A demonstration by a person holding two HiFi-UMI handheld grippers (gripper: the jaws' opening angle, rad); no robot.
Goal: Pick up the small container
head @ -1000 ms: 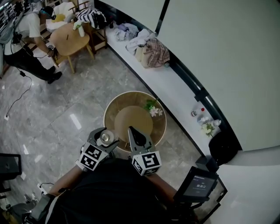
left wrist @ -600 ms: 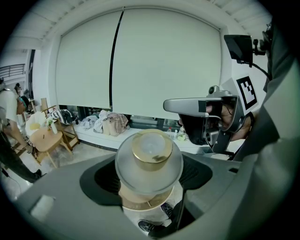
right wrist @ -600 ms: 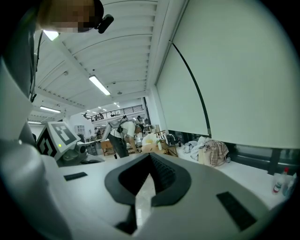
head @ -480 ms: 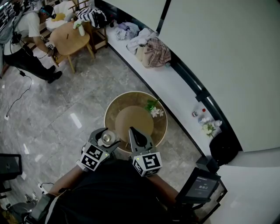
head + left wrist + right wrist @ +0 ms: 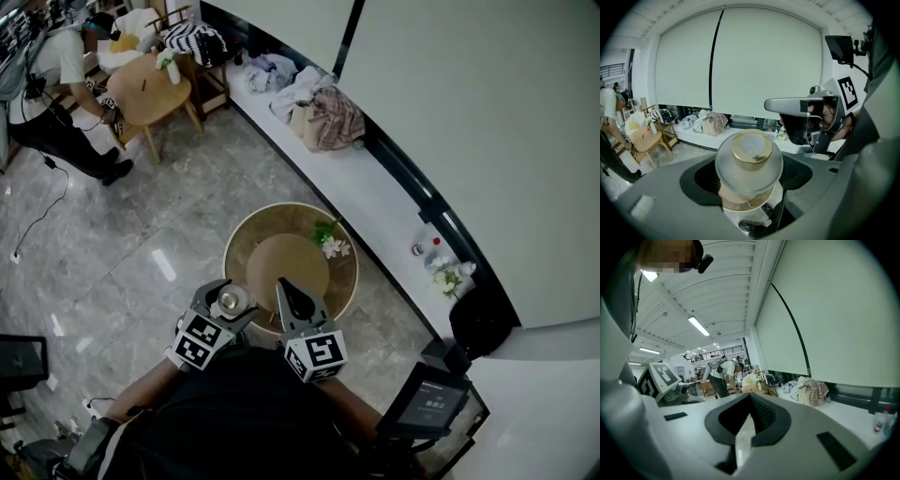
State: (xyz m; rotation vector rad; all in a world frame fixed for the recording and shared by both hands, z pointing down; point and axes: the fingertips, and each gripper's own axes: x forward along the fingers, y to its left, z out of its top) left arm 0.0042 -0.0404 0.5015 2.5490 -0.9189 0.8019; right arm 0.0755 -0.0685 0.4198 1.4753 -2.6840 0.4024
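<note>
My left gripper is shut on the small container, a frosted round jar with a gold lid. In the left gripper view the small container sits squarely between the two grey jaws, lid facing the camera. My right gripper hangs beside it to the right, shut, with nothing between its dark pads; the right gripper view shows the jaws closed together on empty air. Both are held above the near edge of a round wooden table.
A tan round mat and a small flower sprig lie on the table. A long white ledge with clothes and small bottles runs along the wall. A person stands by a wooden side table at far left.
Both grippers and the table have shifted slightly down in the head view. The jar stays held in the left gripper; the right stays shut.
</note>
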